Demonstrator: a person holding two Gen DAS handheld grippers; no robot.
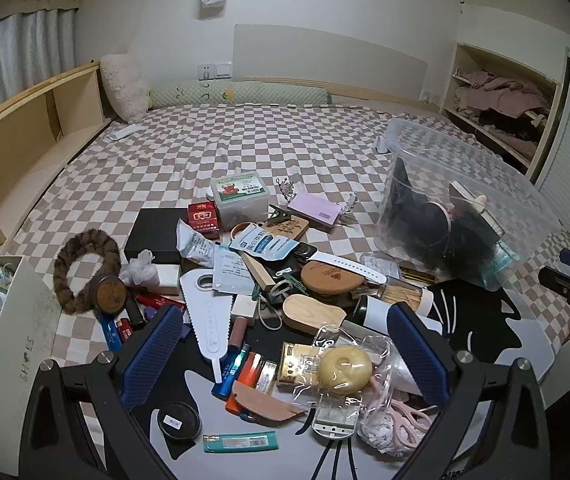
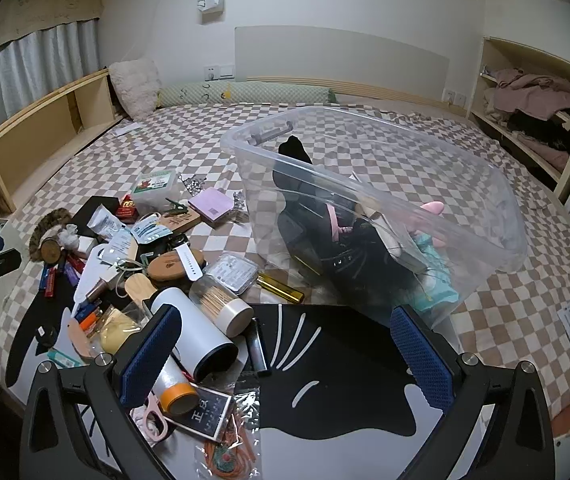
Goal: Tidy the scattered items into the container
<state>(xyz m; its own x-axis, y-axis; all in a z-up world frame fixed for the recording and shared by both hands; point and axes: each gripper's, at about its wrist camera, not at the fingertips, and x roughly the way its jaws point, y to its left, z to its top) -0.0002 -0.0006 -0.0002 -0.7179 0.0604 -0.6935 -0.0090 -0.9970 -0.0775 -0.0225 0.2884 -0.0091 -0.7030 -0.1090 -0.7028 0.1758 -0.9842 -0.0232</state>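
Checkered bed, one clear bin

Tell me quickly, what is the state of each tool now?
Left tool: open, holding nothing.
Right tool: open, holding nothing.

A home bedroom: a wide bed under a brown-and-white checkered sheet, with a long pale green bolster pillow and a fluffy white cushion at its head, grey curtains to one side, and open wooden shelves piled with folded clothes.
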